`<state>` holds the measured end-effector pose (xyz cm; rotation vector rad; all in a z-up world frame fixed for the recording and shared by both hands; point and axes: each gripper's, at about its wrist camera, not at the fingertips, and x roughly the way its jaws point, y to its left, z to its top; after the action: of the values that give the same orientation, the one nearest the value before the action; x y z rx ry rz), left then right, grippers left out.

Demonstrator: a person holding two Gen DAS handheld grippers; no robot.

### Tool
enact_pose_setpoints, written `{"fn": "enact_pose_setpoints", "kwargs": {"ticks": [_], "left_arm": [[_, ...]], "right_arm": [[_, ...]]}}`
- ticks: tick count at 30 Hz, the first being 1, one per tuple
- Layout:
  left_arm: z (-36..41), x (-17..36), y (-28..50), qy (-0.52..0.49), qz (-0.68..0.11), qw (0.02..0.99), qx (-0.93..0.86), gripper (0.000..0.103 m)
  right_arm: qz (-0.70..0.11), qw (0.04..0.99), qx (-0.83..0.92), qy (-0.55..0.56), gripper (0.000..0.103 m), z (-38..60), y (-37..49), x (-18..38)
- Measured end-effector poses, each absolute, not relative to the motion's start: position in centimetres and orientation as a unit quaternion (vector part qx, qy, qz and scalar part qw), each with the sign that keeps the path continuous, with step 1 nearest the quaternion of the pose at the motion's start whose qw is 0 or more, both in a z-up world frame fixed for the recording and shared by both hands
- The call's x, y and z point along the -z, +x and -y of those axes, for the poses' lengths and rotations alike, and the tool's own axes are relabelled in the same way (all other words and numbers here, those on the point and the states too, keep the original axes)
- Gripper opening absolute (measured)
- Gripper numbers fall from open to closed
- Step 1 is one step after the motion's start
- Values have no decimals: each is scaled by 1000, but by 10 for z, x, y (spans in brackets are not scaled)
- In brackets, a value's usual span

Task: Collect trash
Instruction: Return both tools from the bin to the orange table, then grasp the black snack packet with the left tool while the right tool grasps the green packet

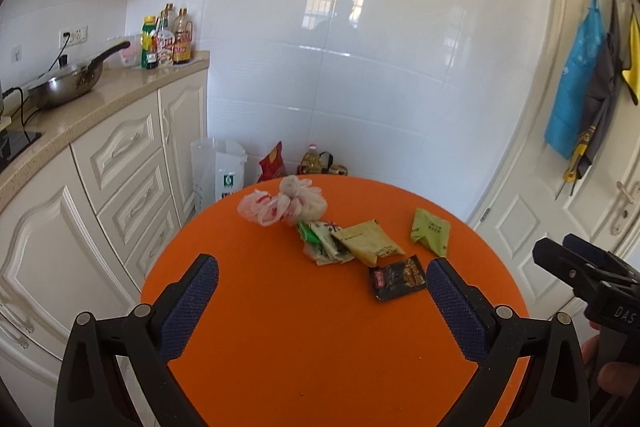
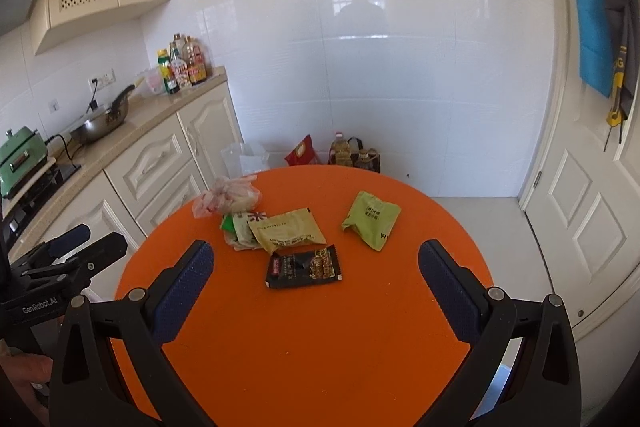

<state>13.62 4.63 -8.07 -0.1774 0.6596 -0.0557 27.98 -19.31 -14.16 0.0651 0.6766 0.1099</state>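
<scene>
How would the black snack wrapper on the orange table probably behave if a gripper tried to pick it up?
The flat black foil snack wrapper looks empty and thin, so it is probably very light and floppy. Lying flush on the round orange table, it may slide rather than lift. Its glossy surface suggests it could slip between the pads.

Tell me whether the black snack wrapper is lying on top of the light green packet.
No, the black snack wrapper lies flat on the orange table, apart from the light green packet, with bare tabletop between them.

orange table [image 1: 280, 347] near edge cut off, wrapper print [image 2: 304, 265] unreadable
</scene>
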Motion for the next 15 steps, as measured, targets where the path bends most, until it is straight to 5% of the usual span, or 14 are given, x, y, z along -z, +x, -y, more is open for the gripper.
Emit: {"fn": "enact_pose_setpoints", "kwargs": {"ticks": [15], "left_arm": [[43,136,306,-40,-428,901,59,102]], "right_arm": [[-435,898,-26,57,103,265,379,245]]}}
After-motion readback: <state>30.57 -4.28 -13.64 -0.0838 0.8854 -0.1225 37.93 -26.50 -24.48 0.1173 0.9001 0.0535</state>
